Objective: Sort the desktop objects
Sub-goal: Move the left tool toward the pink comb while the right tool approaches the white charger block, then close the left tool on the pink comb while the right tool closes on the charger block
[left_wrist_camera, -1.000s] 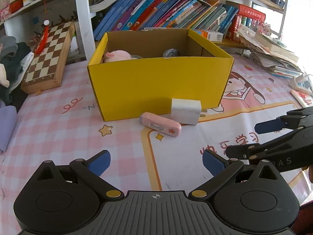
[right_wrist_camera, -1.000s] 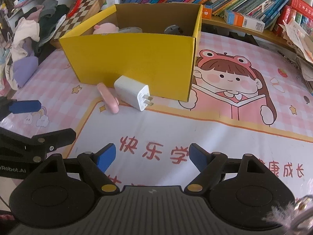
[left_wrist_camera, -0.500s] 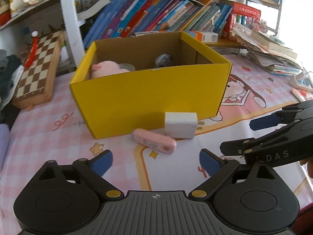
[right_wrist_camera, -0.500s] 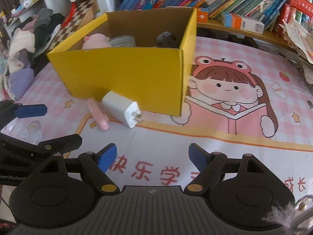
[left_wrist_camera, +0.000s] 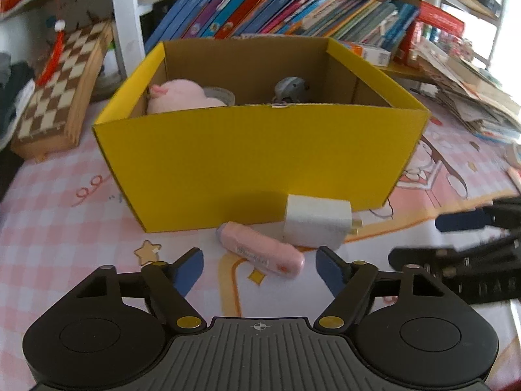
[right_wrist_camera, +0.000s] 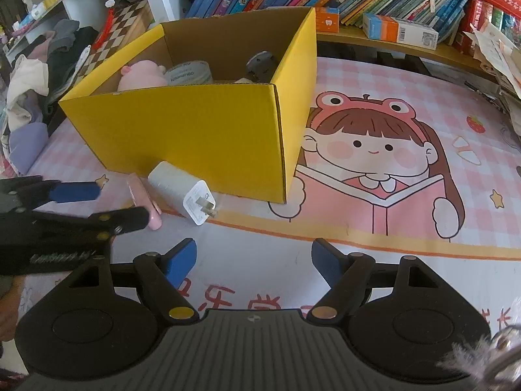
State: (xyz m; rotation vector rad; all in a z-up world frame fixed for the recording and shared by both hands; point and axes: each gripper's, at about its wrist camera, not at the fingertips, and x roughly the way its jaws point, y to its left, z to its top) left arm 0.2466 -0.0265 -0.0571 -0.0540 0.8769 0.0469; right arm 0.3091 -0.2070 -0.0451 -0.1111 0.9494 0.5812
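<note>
A yellow cardboard box (left_wrist_camera: 260, 156) stands on the desk and holds a pink plush (left_wrist_camera: 179, 96), a tape roll (right_wrist_camera: 189, 73) and a grey object (left_wrist_camera: 291, 88). A pink stick-shaped object (left_wrist_camera: 260, 254) and a white charger plug (left_wrist_camera: 316, 224) lie side by side at the box's front wall. My left gripper (left_wrist_camera: 259, 268) is open and empty, its fingers either side of the pink object's near end. My right gripper (right_wrist_camera: 254, 262) is open and empty, to the right of the charger (right_wrist_camera: 182, 195).
A pink checked cloth and a cartoon girl mat (right_wrist_camera: 374, 163) cover the desk. A chessboard (left_wrist_camera: 58, 97) leans at the left. A shelf of books (left_wrist_camera: 276, 6) runs behind the box. Stacked papers (left_wrist_camera: 472, 97) lie at the right. Clothes (right_wrist_camera: 29, 97) are piled at the far left.
Both grippers have moved forward toward the box. The pink object and the charger are now much closer to my left gripper's fingers.
</note>
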